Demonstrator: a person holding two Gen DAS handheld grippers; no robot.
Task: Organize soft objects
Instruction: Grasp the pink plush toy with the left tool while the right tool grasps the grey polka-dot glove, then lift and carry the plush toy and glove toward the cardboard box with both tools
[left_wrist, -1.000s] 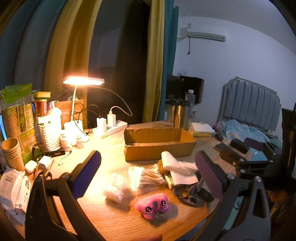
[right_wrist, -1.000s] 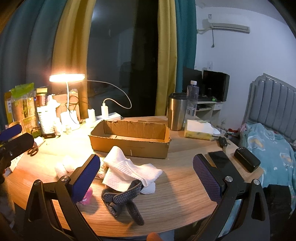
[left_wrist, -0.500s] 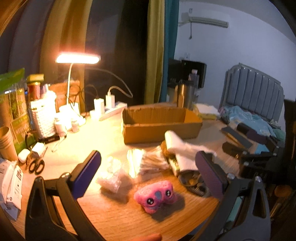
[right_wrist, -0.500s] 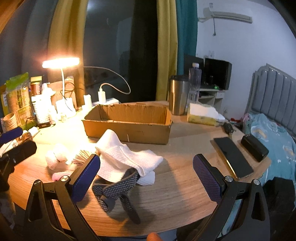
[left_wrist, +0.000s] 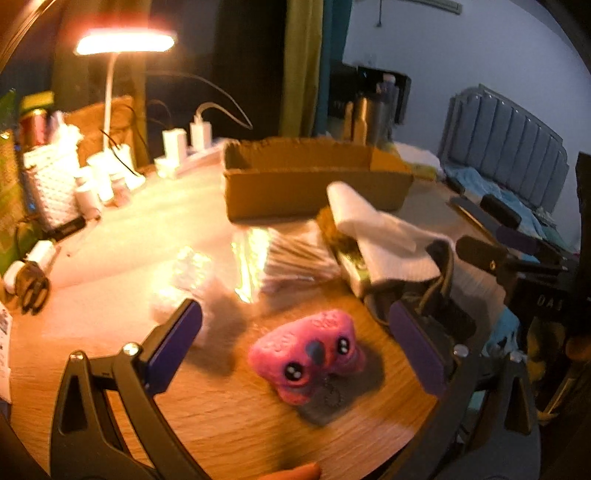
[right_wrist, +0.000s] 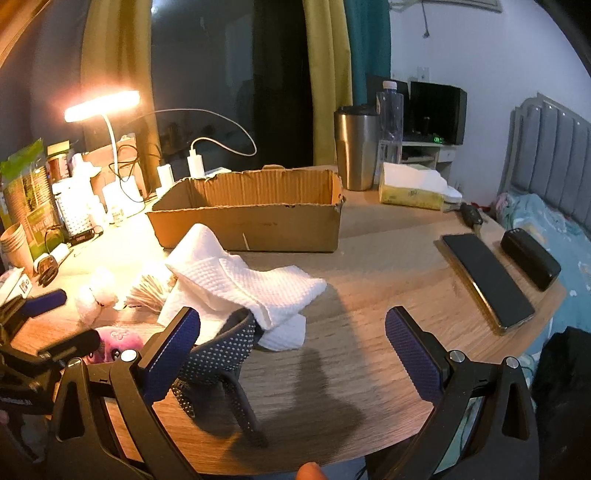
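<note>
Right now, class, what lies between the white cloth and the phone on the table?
Only bare wooden table. The right wrist view shows nothing resting between the white cloth and the phone.

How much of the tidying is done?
Nothing looks put away yet: the box looks empty as far as its inside shows. In hand: nothing, but the open left gripper is lined up on the pink plush. Left on the table: the plush, white cloth, dotted strap and cotton balls. The right gripper is open too.
</note>
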